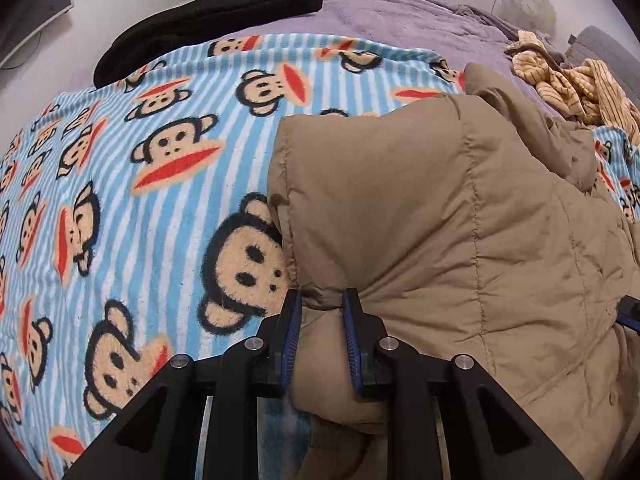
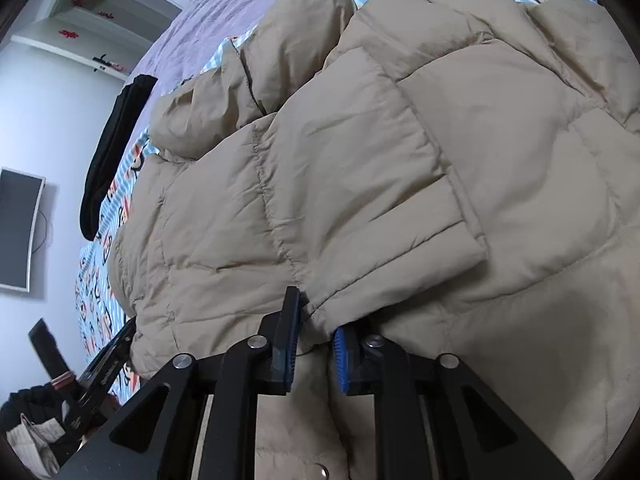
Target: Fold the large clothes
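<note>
A tan quilted puffer jacket [image 1: 440,208] lies on a bed over a blue striped monkey blanket [image 1: 120,200]. My left gripper [image 1: 322,300] is shut on a bunched fold at the jacket's left edge, with fabric squeezed between the blue pads. In the right wrist view the jacket [image 2: 360,160] fills the frame, with a sleeve [image 2: 380,184] folded across its body. My right gripper [image 2: 316,316] sits at the sleeve's cuff. Its jaws stand apart, with the cuff hanging loosely between them and draped over the right fingertip [image 2: 340,340].
Folded black clothing [image 1: 208,12] lies at the blanket's far edge on a purple bedspread [image 1: 400,12]. A crumpled yellow striped garment [image 1: 572,84] sits at the back right. A wall screen [image 2: 16,232] hangs beyond the bed; the other gripper's black frame [image 2: 104,372] shows at lower left.
</note>
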Demonstrator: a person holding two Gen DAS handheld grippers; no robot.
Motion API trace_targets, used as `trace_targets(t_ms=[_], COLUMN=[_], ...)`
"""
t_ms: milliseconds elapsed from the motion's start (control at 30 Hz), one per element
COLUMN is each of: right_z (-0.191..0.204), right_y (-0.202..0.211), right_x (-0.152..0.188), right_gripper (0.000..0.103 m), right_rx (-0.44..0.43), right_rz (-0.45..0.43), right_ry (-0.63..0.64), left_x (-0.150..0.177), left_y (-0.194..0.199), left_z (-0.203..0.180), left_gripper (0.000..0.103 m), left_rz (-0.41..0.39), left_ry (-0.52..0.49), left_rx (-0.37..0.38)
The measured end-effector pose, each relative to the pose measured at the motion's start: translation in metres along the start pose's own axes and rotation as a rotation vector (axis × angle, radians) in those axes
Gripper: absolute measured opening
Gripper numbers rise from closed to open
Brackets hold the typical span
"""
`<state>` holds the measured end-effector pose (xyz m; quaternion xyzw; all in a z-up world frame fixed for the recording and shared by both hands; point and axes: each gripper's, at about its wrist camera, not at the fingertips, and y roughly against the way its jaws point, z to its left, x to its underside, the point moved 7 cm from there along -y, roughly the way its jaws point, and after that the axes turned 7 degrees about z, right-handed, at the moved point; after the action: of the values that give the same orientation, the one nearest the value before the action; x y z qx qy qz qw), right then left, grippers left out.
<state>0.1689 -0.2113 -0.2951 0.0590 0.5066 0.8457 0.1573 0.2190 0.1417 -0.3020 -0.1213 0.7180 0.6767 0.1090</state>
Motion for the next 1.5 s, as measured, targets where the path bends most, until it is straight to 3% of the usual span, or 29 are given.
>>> trace_targets(t_ms=[133,233,367,467,500,733,867,933,967,1000,1033,1100,1267,1433,1500], right_z=[-0.027,-0.035,-0.021,-0.035,-0.037,-0.051,-0.063,-0.065,-0.066,-0.067,-0.070,-0.076,-0.101,-0.142,-0.163], right_y=[0.049,0.072,0.048,0.010,0.009,0.047,0.066,0.070,0.071,0.071,0.073,0.077,0.098,0.124,0.139], right_x=[0.005,-0.006,-0.028,-0.018,-0.015,0.009,0.030,0.042,0.047,0.052,0.057,0.061,0.064,0.057,0.050], right_gripper=[0.036,0.036,0.036,0.036,0.036,0.036,0.050,0.051,0.052,0.053,0.053,0.054,0.065,0.068,0.083], right_rx=[0.141,0.147,0.117,0.194,0.184,0.145,0.100,0.083,0.074,0.061,0.050,0.036,0.007,-0.025,-0.044], right_rz=[-0.143,-0.219,-0.170,-0.057,-0.062,-0.080,-0.092,-0.079,-0.069,-0.058,-0.053,-0.050,-0.064,-0.072,-0.093], right_ry=[0.000,-0.009,0.061,0.050,0.039,0.009,-0.040,-0.045,-0.045,-0.048,-0.052,-0.059,-0.075,-0.117,-0.148], left_x=[0.003,0.002,0.000,-0.002,-0.002,0.021,0.041,0.051,0.055,0.059,0.063,0.067,0.075,0.079,0.082], left_y=[0.000,0.000,-0.001,0.006,0.011,0.057,0.081,0.087,0.089,0.090,0.092,0.097,0.091,0.082,0.076], left_z=[-0.003,-0.004,-0.006,-0.004,-0.002,0.008,-0.015,-0.033,-0.044,-0.055,-0.064,-0.087,-0.146,-0.192,-0.207], left_gripper=[0.023,0.023,0.023,0.023,0.023,0.023,0.023,0.024,0.033,0.079,0.102,0.102,0.102,0.102,0.102], left_rz=[-0.011,-0.017,-0.016,-0.008,-0.011,-0.006,0.006,0.018,0.024,0.029,0.024,-0.004,0.051,0.108,0.131], left_ry=[-0.036,-0.038,-0.047,-0.063,-0.063,-0.038,-0.057,-0.076,-0.087,-0.094,-0.091,-0.109,-0.138,-0.101,-0.086], left_rx=[-0.028,-0.036,-0.059,-0.088,-0.100,-0.103,-0.057,-0.037,-0.026,-0.018,-0.022,-0.014,0.010,0.050,0.047])
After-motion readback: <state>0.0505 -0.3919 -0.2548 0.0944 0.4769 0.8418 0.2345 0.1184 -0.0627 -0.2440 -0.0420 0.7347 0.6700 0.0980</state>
